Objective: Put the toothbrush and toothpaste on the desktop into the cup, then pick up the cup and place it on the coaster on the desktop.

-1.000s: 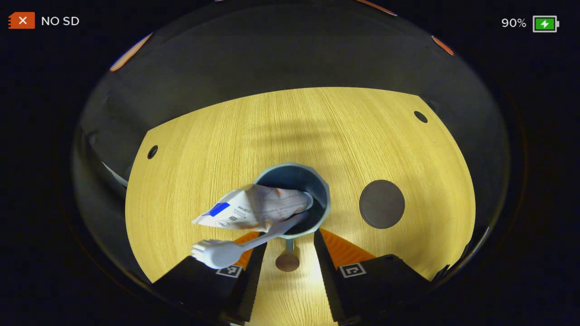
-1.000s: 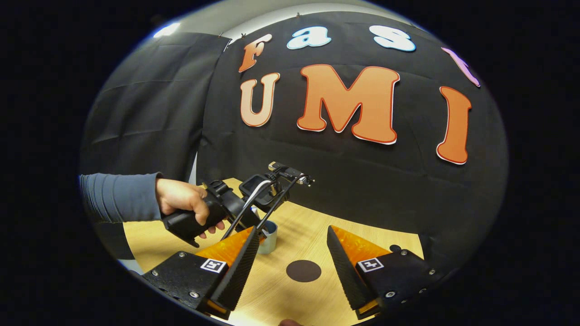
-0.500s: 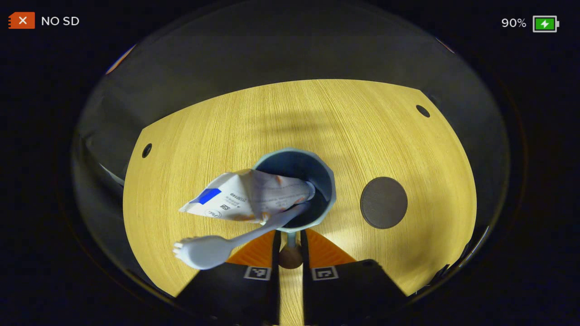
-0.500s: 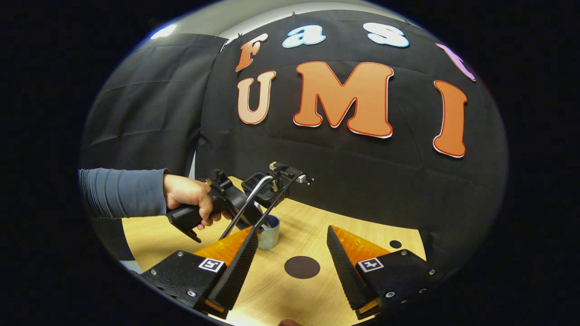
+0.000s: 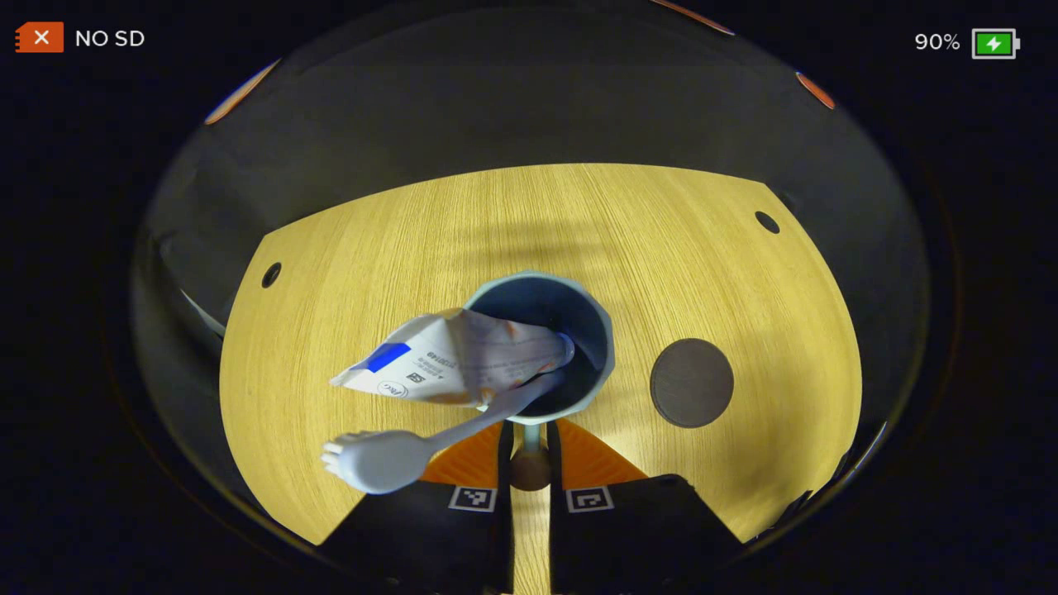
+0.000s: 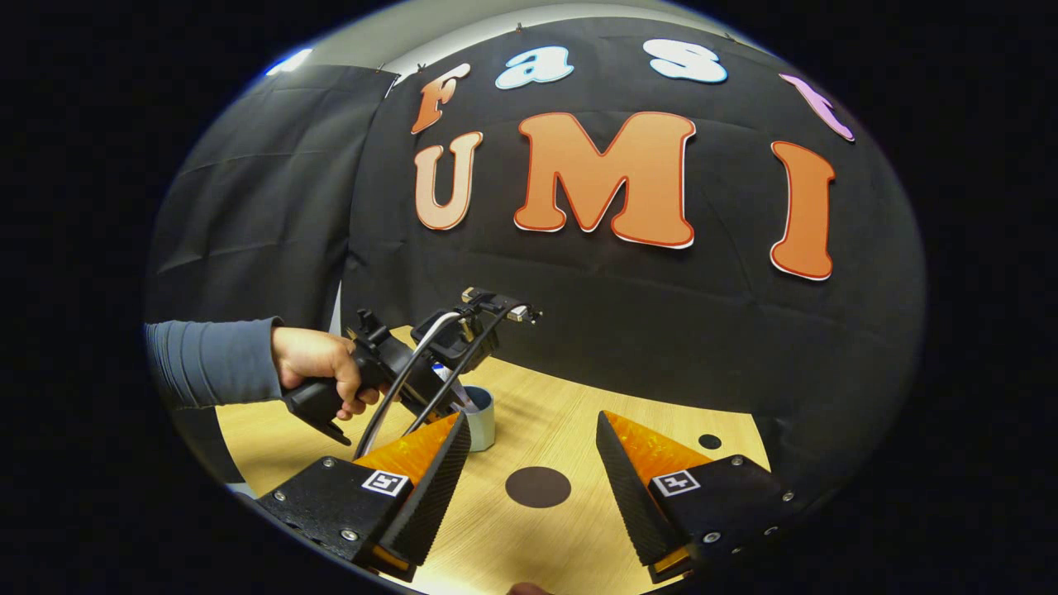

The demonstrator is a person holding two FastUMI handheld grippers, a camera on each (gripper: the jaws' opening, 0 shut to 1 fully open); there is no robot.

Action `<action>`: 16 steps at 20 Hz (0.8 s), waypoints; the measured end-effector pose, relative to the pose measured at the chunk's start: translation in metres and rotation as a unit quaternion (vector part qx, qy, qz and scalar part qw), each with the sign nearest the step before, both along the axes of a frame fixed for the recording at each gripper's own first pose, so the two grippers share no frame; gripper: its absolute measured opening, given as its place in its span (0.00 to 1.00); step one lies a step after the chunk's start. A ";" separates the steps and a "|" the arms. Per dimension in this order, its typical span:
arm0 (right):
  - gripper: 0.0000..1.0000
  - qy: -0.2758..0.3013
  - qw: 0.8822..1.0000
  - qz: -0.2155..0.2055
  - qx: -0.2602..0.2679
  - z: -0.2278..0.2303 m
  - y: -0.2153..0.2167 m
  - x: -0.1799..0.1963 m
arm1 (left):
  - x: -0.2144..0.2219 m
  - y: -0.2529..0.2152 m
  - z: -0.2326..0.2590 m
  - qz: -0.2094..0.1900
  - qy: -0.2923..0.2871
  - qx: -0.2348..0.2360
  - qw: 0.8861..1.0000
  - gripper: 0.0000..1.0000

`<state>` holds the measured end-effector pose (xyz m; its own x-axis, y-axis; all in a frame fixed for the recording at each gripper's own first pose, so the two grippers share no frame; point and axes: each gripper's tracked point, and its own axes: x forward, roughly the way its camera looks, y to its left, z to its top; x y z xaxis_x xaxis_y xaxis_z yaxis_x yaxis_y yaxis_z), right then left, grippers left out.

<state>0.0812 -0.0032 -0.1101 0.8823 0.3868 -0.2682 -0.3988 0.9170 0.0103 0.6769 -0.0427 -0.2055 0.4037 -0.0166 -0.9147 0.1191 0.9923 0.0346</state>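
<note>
A blue-grey cup [image 5: 579,330] shows from above in the left gripper view, with a crumpled white toothpaste tube [image 5: 446,368] and a pale toothbrush [image 5: 388,459] sticking out over its near-left rim. My left gripper [image 5: 530,430] is shut on the cup's thin handle [image 5: 530,463], just below the rim. The dark round coaster [image 5: 692,383] lies on the wooden desktop [image 5: 661,248], right of the cup. In the right gripper view, my right gripper [image 6: 533,463] hangs open with nothing in it, with the coaster [image 6: 537,487] between its fingers and the cup [image 6: 481,417] behind the left finger.
A hand [image 6: 318,368] in a blue-grey sleeve holds the left gripper above the cup. Small dark holes [image 5: 767,221] mark the desktop's far corners. The black cloth wall stands close behind the desk.
The left gripper's fingers went from wide apart to shut on the cup's handle. The right gripper stayed open and drifted only slightly.
</note>
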 end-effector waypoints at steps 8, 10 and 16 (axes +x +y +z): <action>0.92 -0.015 0.999 -0.042 -0.018 0.005 -0.030 -0.008 | 0.005 -0.010 0.006 -0.045 -0.019 -0.021 0.999 0.16; 0.92 -0.019 0.998 -0.058 -0.025 0.006 -0.044 -0.014 | 0.005 -0.012 0.005 -0.055 -0.018 -0.026 0.998 0.16; 0.92 -0.025 0.995 -0.096 -0.022 0.012 -0.082 -0.025 | -0.008 -0.014 0.000 -0.094 -0.009 -0.029 0.995 0.16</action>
